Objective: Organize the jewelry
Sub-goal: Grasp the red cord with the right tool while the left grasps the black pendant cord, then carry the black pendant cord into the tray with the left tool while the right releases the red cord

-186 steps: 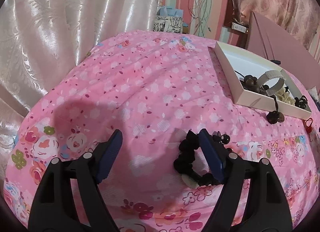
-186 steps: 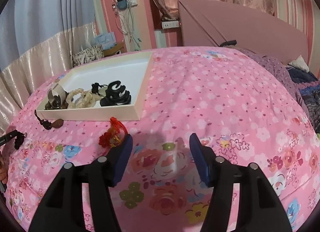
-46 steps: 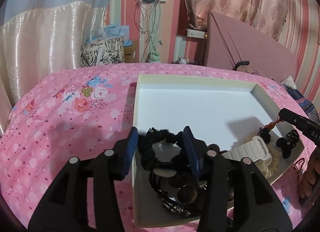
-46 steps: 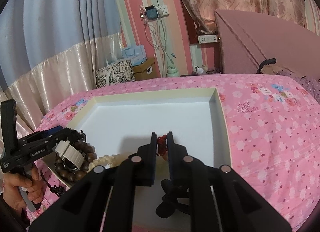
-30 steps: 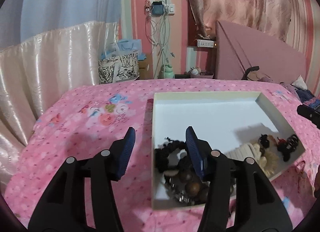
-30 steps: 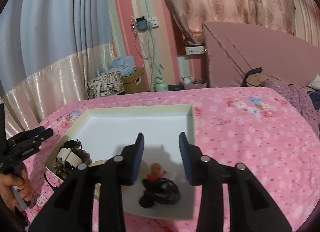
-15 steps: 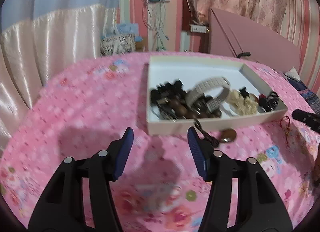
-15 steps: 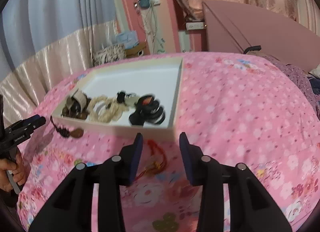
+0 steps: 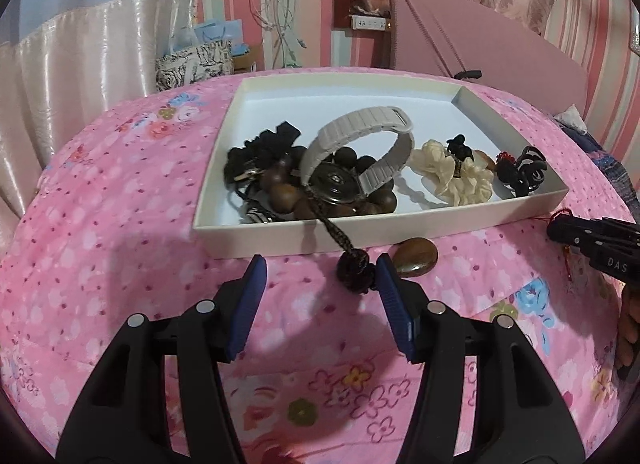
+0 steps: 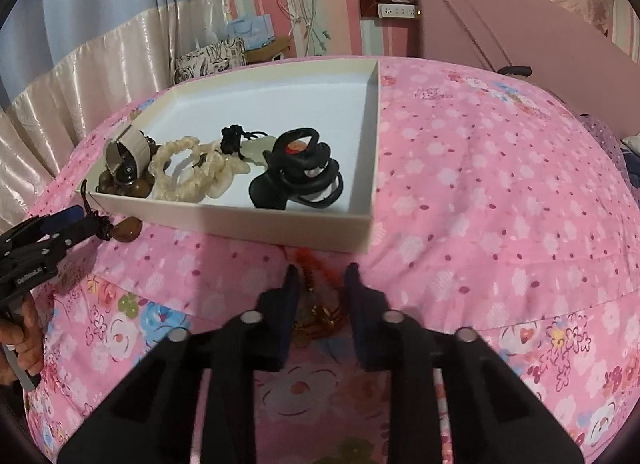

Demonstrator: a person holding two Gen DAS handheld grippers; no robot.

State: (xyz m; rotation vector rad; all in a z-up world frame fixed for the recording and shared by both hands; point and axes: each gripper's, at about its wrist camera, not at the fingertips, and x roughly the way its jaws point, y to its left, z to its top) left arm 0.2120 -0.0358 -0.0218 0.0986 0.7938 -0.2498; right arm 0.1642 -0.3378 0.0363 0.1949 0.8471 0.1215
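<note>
A cream tray [image 9: 320, 242] lies on the pink floral bedspread. It holds a beige-banded watch [image 9: 360, 144], wooden beads [image 9: 288, 192], a cream scrunchie [image 9: 452, 174] and a black claw clip [image 10: 300, 176]. A dark braided cord runs over the tray's rim to a knot [image 9: 356, 270] and a brown stone pendant [image 9: 416, 262] on the bed. My left gripper [image 9: 320, 268] is open, and the knot sits between its fingers, close to the right one. My right gripper [image 10: 322, 276] is low over the bed, its jaws closing around a red knotted charm [image 10: 314, 264] that lies between them.
The tray's front wall [image 10: 280, 228] stands just beyond both grippers. A hand holds the left gripper at the left edge [image 10: 24, 332] of the right wrist view. Curtains, a padded headboard [image 9: 480, 48] and bags [image 9: 192, 64] lie beyond the bed.
Both grippers have dropped from above the tray to the bedspread in front of it. The right jaws have narrowed around the red charm. The braided knot now sits between the left fingers.
</note>
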